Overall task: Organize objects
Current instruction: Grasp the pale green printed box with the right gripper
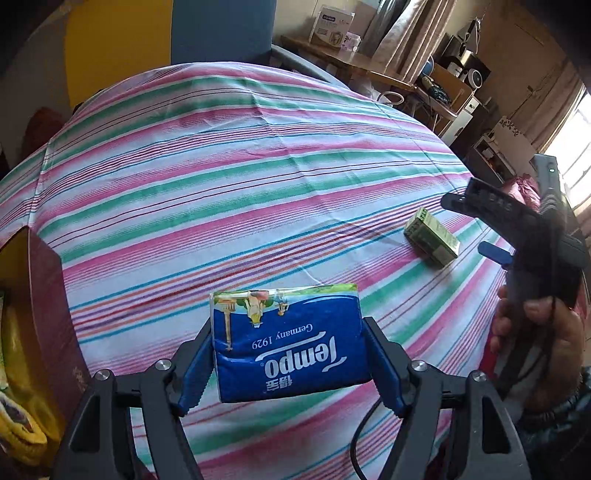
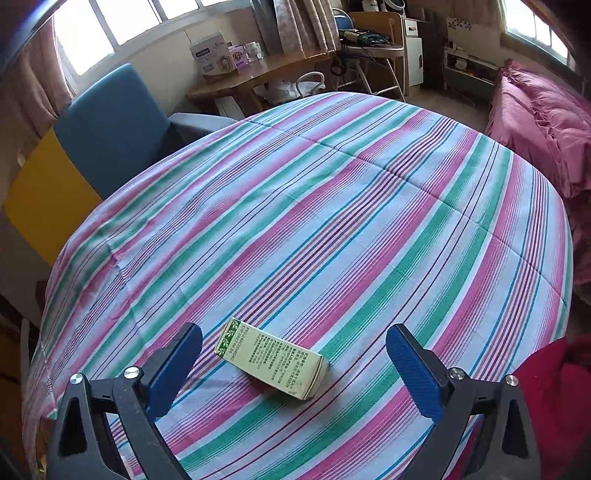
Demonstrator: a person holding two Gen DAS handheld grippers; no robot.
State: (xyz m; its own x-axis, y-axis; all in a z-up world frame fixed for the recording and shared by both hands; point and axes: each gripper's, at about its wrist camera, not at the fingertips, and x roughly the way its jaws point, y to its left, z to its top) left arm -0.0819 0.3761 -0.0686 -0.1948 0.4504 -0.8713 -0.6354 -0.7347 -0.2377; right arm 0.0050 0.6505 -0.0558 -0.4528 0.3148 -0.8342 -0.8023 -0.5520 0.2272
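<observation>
**Tempo tissue pack in the left tongs, green carton between the right pair**

Left tongs (image 1: 291, 363), seen from their own wrist camera, are clamped on a blue Tempo tissue pack (image 1: 288, 343): both blue pads (image 1: 384, 373) press against its short sides, and the pack sits between them with its printing upside down toward the camera. Beneath it spreads a striped cloth (image 1: 221, 177) in pink, green and white that covers the bench. Farther right on the cloth lies a small green carton (image 1: 432, 236), resting on one long face, well apart from the tissue pack. Just beyond that carton the right tongs (image 1: 491, 229) come in from the right edge, held by a person's hand (image 1: 532, 332); one blue pad is visible, the rest is seen side-on. At the left border stands a dark red box (image 1: 48, 314) with yellow packaging inside it. A blue chair back (image 1: 221, 29) rises behind the far rim of the bench.

From the right wrist camera, the right tongs (image 2: 293, 365) stand wide apart, pads (image 2: 413, 373) clear of everything. The green carton (image 2: 273, 362) lies on the striped cloth (image 2: 332, 203) between them, set slantwise, touching neither pad; its pale side carries small printed text and its end shows a leaf pattern. The blue chair (image 2: 110, 125) stands beyond the bench on the left, with a wooden desk (image 2: 258, 77) under the windows behind it, and a pink bed (image 2: 535, 122) lies on the right.
</observation>
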